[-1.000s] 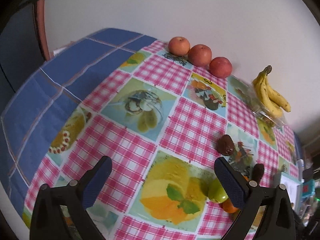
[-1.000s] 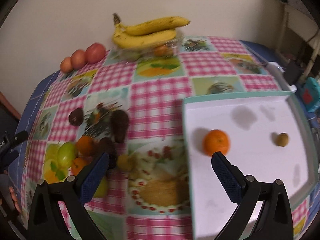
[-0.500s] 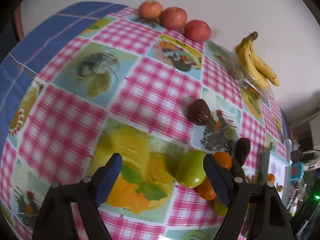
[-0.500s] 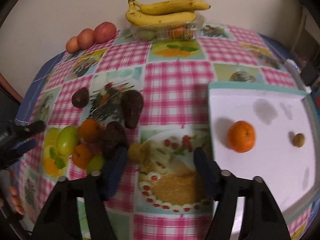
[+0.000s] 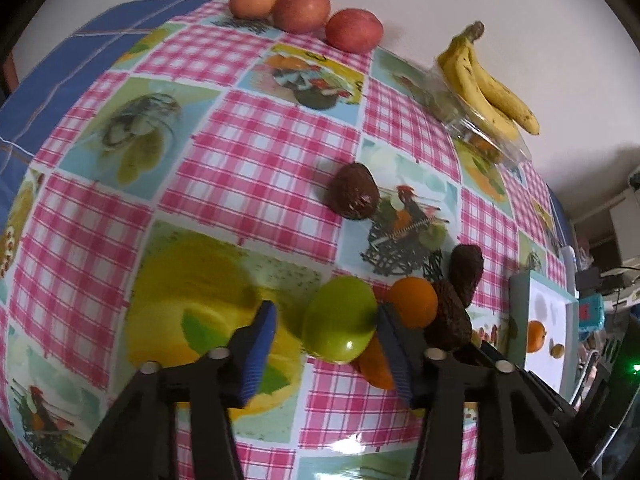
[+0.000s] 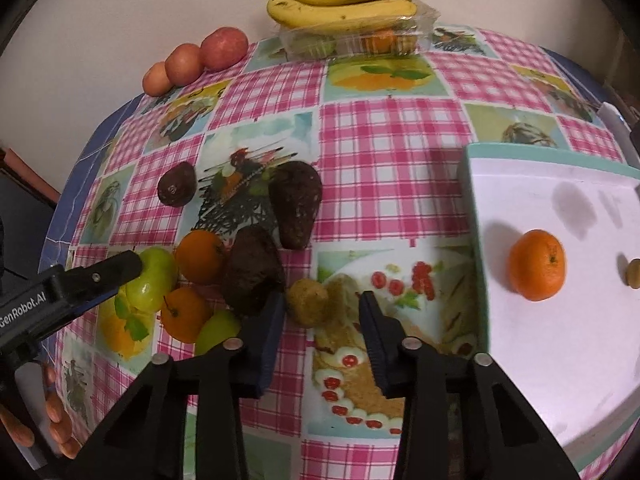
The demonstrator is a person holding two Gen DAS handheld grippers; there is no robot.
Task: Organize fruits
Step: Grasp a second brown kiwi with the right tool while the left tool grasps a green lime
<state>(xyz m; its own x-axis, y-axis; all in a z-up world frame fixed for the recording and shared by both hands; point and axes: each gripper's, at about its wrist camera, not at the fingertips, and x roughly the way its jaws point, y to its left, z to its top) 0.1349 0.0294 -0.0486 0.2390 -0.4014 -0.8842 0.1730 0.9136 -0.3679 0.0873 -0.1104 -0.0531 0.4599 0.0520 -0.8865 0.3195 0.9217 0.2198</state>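
The left tool (image 5: pixel 326 326) has moved forward and down to the green apple (image 5: pixel 339 319), which now sits between its fingers. The right tool (image 6: pixel 322 312) has narrowed and come to the small brownish fruit (image 6: pixel 307 302).

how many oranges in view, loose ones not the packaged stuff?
3. One orange in the white tray at; two in the fruit pile, upper and lower. More may hide behind the pile.

Left tool (image 5: pixel 326 330) and right tool (image 6: pixel 322 320) both gape, lowered.
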